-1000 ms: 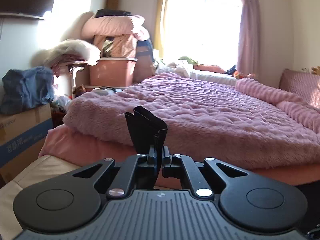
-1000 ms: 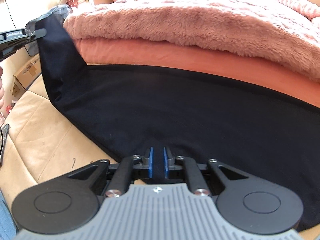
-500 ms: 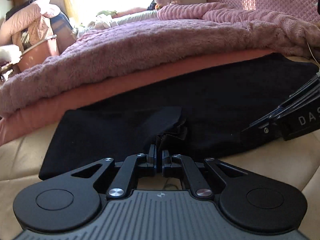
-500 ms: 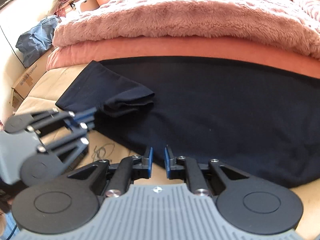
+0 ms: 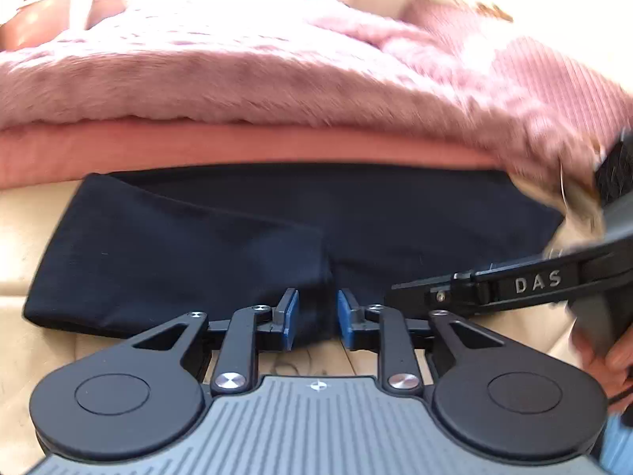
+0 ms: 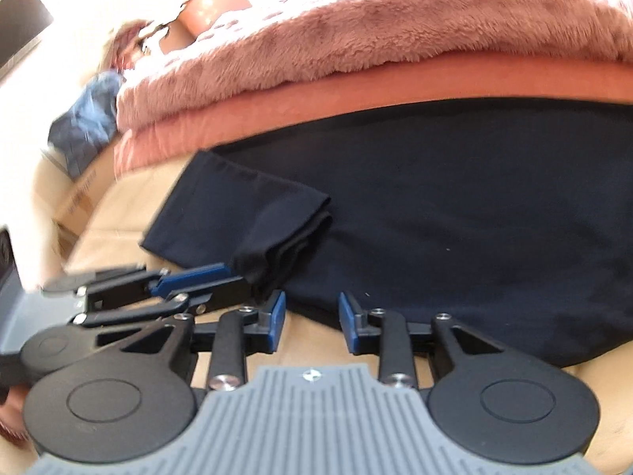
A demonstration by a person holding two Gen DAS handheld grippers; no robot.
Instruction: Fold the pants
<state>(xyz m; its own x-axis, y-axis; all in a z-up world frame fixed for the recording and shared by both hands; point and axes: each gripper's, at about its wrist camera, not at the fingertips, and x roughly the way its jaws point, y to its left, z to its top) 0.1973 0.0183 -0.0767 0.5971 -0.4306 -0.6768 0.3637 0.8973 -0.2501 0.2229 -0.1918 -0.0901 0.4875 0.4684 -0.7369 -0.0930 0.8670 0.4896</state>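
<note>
Both hands have come down since the earlier frames: left gripper (image 5: 316, 318) held a bunched end of the pants (image 5: 245, 237) up in the air w/ the bedroom behind it, now it's low at the near edge and that end lies folded back over the rest. Right gripper (image 6: 311, 321) was pinching the near hem, now it's off it.

Key relation: pants lie straight ahead of both grippers, long axis running left-right along the foot of the pink bed (image 5: 253, 146), on the tan surface (image 5: 27, 229). Left gripper's nearer the folded end; a fold of cloth sits between its blue pads (image 5: 292, 318), which are opening, not pressing. Right gripper's jaws also opening, nothing between them but tan surface, hem just beyond the tips.

Pants look: dark navy/black, matte, soft. Left part doubled over, flap edge diagonal, a thick rumpled corner (image 6: 285, 245) near the left fingertips. Right part flat, smooth. Fluffy blanket (image 6: 356, 39) hangs above, apart.
</note>
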